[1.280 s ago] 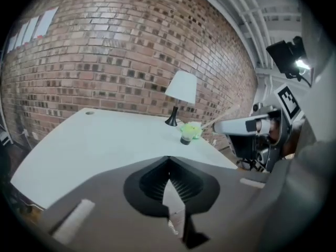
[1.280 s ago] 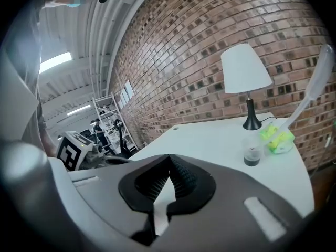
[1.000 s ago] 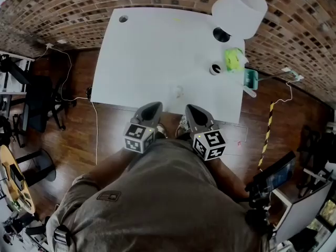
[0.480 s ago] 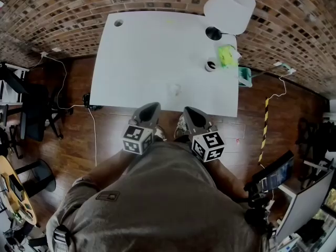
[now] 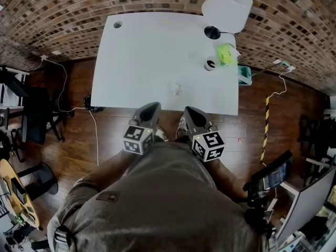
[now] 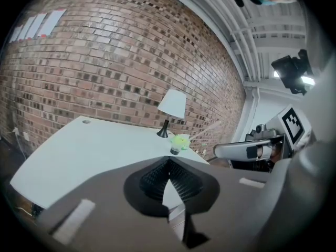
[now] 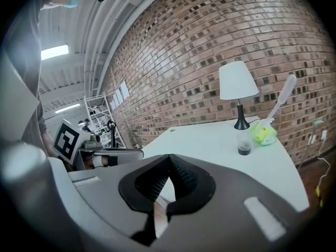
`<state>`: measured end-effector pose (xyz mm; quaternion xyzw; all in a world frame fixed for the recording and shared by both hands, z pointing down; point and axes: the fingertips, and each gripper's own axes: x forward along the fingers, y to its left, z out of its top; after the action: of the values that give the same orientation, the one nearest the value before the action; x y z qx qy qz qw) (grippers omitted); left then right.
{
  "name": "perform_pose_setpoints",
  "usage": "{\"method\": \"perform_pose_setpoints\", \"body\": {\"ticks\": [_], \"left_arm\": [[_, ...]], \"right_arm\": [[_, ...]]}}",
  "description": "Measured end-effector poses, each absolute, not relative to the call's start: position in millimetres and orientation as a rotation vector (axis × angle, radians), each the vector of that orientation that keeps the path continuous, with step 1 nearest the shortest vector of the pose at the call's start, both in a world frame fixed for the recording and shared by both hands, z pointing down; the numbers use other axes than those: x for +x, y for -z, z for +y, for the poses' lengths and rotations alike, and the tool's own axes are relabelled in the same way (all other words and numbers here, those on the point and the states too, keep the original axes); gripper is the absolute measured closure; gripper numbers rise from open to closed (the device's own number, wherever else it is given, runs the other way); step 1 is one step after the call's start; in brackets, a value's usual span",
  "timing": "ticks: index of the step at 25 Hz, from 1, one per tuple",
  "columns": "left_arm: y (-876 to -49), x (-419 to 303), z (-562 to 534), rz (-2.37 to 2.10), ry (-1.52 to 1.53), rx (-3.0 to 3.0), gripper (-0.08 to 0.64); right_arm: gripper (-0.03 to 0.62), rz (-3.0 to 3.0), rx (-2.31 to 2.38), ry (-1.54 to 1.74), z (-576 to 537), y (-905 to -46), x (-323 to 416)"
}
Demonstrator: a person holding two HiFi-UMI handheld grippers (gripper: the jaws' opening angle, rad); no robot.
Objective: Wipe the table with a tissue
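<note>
The white table [image 5: 142,51] stands ahead of me against a brick wall. A faint smudge [image 5: 175,90] marks it near the front edge. At the far right sit a green tissue packet [image 5: 227,54] [image 7: 264,133] [image 6: 181,140] and a small cup [image 5: 210,65] [image 7: 243,143]. My left gripper [image 5: 155,105] [image 6: 168,161] and right gripper [image 5: 188,108] [image 7: 168,157] hang side by side close to my body, just short of the front edge. Both are shut with nothing between the pads. No tissue is in either one.
A white lamp [image 5: 227,7] [image 7: 239,83] stands at the table's back right corner. A teal bin [image 5: 244,76] is beside the table's right edge. Cables [image 5: 94,119] trail over the wooden floor at the left, near a dark chair [image 5: 31,114]. Striped tape [image 5: 265,127] lies at the right.
The head view has shifted slightly, so the table sits a little differently in the picture. Both grippers stay where they were, still shut.
</note>
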<state>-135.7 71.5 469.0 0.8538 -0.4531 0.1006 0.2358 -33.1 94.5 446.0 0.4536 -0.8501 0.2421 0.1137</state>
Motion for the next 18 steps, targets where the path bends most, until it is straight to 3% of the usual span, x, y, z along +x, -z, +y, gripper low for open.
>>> {"method": "perform_pose_setpoints", "body": {"ticks": [18], "left_arm": [[-464.8,-137.1,69.1,-1.23,-0.269,2.362,0.558]], "right_arm": [[0.581,-2.497,1.354,-0.686,93.2,-443.0,-35.5]]}}
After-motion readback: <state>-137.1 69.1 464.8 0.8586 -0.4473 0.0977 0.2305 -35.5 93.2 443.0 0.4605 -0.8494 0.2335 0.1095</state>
